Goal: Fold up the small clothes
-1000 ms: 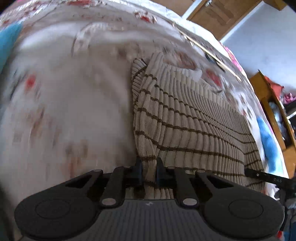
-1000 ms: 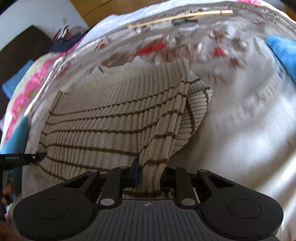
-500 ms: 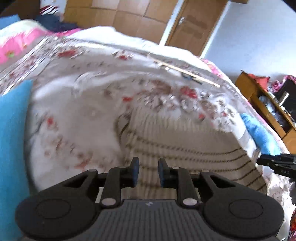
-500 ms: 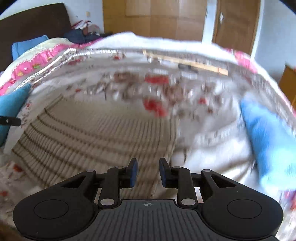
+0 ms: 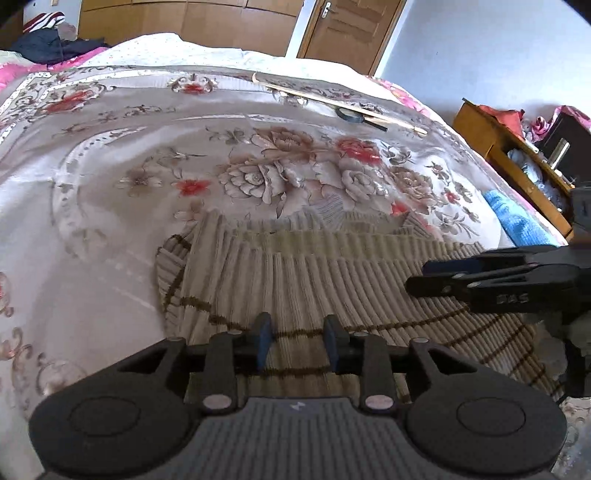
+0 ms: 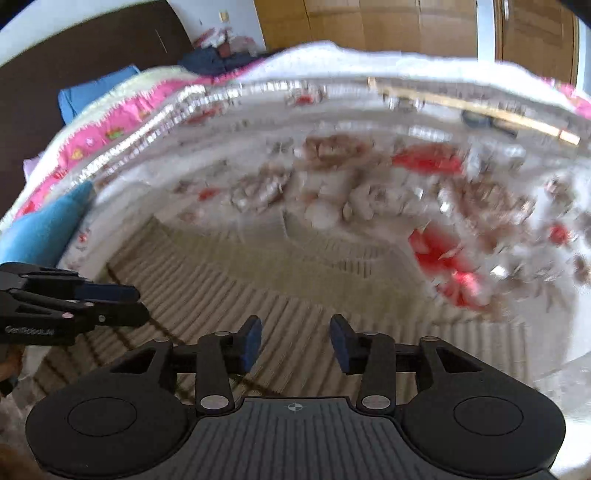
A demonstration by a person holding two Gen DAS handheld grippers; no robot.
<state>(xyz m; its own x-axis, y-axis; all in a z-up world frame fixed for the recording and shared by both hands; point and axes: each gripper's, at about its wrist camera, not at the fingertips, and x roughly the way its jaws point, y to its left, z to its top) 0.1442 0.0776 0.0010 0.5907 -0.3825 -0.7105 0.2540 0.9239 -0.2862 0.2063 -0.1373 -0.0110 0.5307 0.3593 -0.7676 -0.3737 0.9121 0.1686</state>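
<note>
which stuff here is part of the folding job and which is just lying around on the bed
In the job:
striped ribbed sweater
left gripper, open, nothing between its fingers
right gripper, open, likewise

Lying about:
floral bedspread
wooden stick
blue cloth

Floral bedspread (image 5: 110,206) covers bed. Long wooden stick (image 5: 332,98) near far edge, dark tape roll (image 5: 349,114) beside it. Blue cloth (image 5: 513,218) at right edge. Wooden door (image 5: 347,33) beyond.
</note>
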